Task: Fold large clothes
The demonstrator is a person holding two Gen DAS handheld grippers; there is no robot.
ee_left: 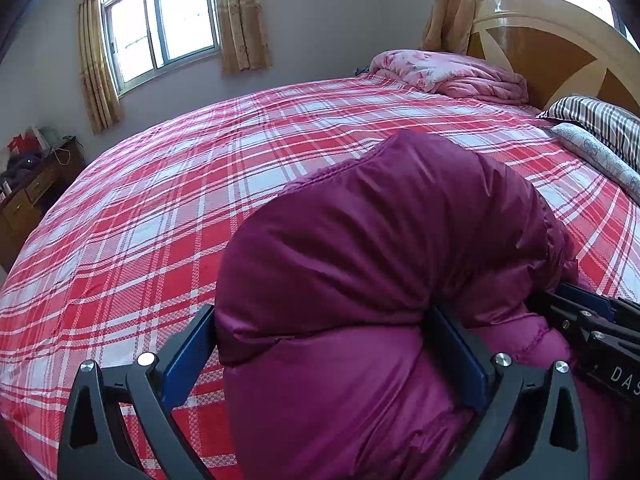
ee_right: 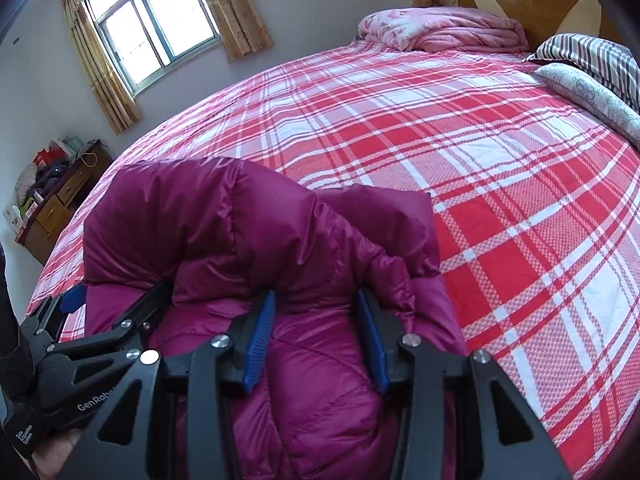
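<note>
Garment: a puffy magenta quilted down jacket (ee_left: pixel 372 240) lies at the near edge of the bed, bunched into a raised hump; in the left wrist view it fills the frame from 3 to 6 o'clock, in the right wrist view from 6 to 9 o'clock.
Fold state: the upper layer is doubled over the lower one, judged a fold in progress rather than finished, since the edges are not yet aligned.
Left gripper (ee_left: pixel 324 344): blue fingers (ee_left: pixel 188 356) stand wide apart yet clamped on a thick roll of jacket; the padding's bulk accounts for the wide span.
Right gripper (ee_right: pixel 316 328): blue fingers (ee_right: pixel 260 340) set closer, pinching a thinner gather of fabric at the jacket's other side.
Reason for hold: two grips side by side keep the slippery layer level for carrying over.
Support: red-and-white plaid bedsheet (ee_right: pixel 500 200), bare from 12 to 3 o'clock, leaving room to lay the fold.
Surroundings: folded pink floral quilt (ee_left: pixel 448 72) and striped pillow (ee_left: pixel 600 120) at 1 to 2 o'clock, well apart; wooden dresser (ee_left: pixel 28 196) at 9 o'clock.
Risk: padding may spring back.
</note>
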